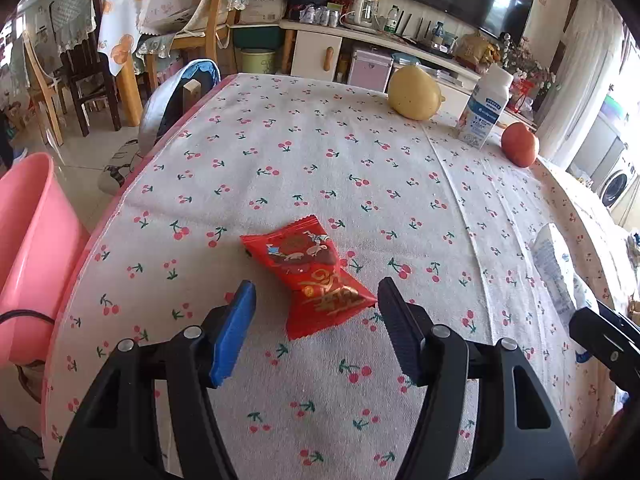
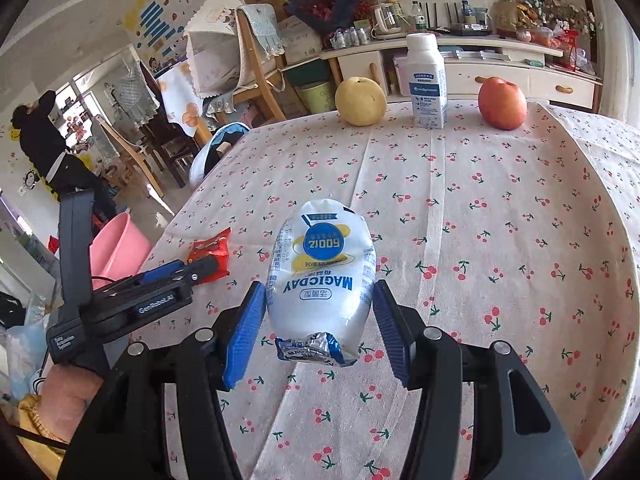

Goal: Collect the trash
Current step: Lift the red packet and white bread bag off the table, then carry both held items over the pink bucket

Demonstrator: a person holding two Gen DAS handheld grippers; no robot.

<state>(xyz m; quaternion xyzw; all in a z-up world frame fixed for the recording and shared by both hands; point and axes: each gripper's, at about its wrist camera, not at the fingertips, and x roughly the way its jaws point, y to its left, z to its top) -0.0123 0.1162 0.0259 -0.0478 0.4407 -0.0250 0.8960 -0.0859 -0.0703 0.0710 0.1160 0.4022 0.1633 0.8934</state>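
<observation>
- The table (image 1: 304, 128) fills both my views, covered in a white cloth printed with red cherries.
- A pink bucket (image 1: 28, 248) stands on the floor just past the table's left edge.
- At the far edge I see a yellow pear (image 2: 360, 101), an upright white milk bottle (image 2: 426, 82) and a red apple (image 2: 502, 103) in a row, apart from each other.
- My right gripper (image 2: 318, 312) grips a white yoghurt pouch (image 2: 322, 276); both blue pads press its sides, and it is lifted off the cloth with its torn foil end toward the camera.
- My left gripper (image 1: 316, 296) stands open over a red snack wrapper (image 1: 308, 276) that lies flat on the cloth near the left edge; the wrapper's near end sits between the fingers, neither pad touching it.
</observation>
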